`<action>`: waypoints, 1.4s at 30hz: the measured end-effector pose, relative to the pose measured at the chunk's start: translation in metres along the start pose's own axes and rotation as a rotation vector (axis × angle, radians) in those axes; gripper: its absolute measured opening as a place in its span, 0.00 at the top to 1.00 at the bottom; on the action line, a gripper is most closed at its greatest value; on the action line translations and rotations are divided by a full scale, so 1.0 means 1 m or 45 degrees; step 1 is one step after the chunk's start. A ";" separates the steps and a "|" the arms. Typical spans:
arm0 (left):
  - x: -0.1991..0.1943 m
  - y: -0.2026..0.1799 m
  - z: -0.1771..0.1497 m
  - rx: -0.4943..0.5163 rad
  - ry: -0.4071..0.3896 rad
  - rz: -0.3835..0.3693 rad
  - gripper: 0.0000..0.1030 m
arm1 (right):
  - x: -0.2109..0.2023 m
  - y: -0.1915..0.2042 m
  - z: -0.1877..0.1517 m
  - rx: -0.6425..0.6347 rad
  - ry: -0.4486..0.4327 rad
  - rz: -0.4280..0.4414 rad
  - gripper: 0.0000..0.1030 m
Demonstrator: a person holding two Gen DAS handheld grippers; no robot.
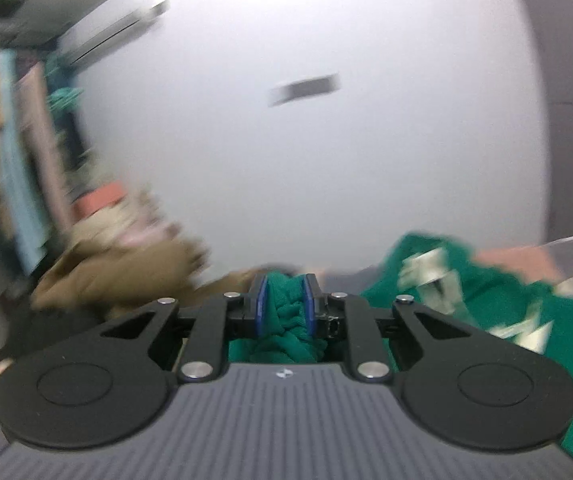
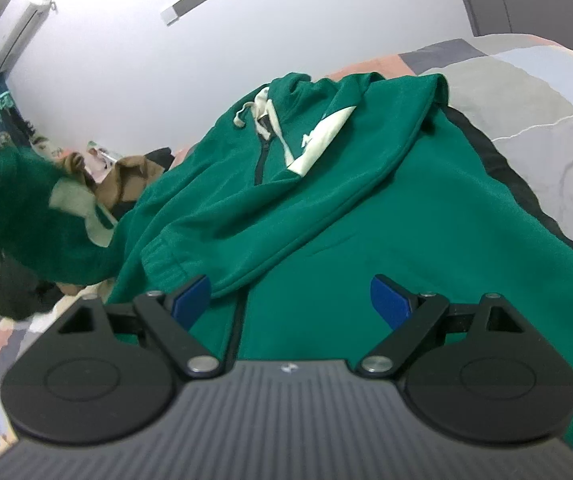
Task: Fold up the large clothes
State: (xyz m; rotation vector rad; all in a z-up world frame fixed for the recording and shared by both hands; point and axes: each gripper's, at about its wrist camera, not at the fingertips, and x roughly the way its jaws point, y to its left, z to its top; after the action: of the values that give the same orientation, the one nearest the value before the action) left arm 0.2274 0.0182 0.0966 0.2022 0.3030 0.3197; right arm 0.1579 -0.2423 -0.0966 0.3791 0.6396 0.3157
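The dark green zip-up fleece hoodie (image 2: 366, 208) lies spread on the patchwork bed (image 2: 526, 92), hood end away from the right claw (image 2: 290, 300), which hovers with pads wide apart and nothing between them, over the hem. One sleeve runs off to the left, where the left claw (image 1: 285, 304) is clamped on bunched green cloth, so that hand seems nearer for the fold.

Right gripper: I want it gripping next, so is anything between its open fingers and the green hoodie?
Nothing visible. The right gripper stands open directly over the green hoodie, bare fabric between its blue pads; the left gripper already pinches a bunch.
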 end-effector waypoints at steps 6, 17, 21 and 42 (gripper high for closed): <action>-0.018 -0.109 0.045 0.086 -0.082 -0.386 1.00 | 0.001 -0.021 0.008 0.093 -0.037 -0.027 0.14; 0.020 -0.248 0.005 0.111 0.180 -0.733 1.00 | 0.014 -0.056 0.006 0.179 -0.027 -0.098 0.14; 0.046 -0.230 -0.021 0.027 0.284 -0.721 0.99 | 0.015 -0.064 0.007 0.221 -0.057 -0.070 0.14; 0.139 -0.031 -0.180 -0.264 0.537 -0.456 0.96 | 0.088 -0.040 0.023 0.073 -0.044 0.083 0.15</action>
State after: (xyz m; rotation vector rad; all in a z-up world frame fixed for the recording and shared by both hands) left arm 0.3033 0.0625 -0.1154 -0.1281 0.7090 0.0330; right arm 0.2454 -0.2481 -0.1425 0.4603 0.6045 0.3526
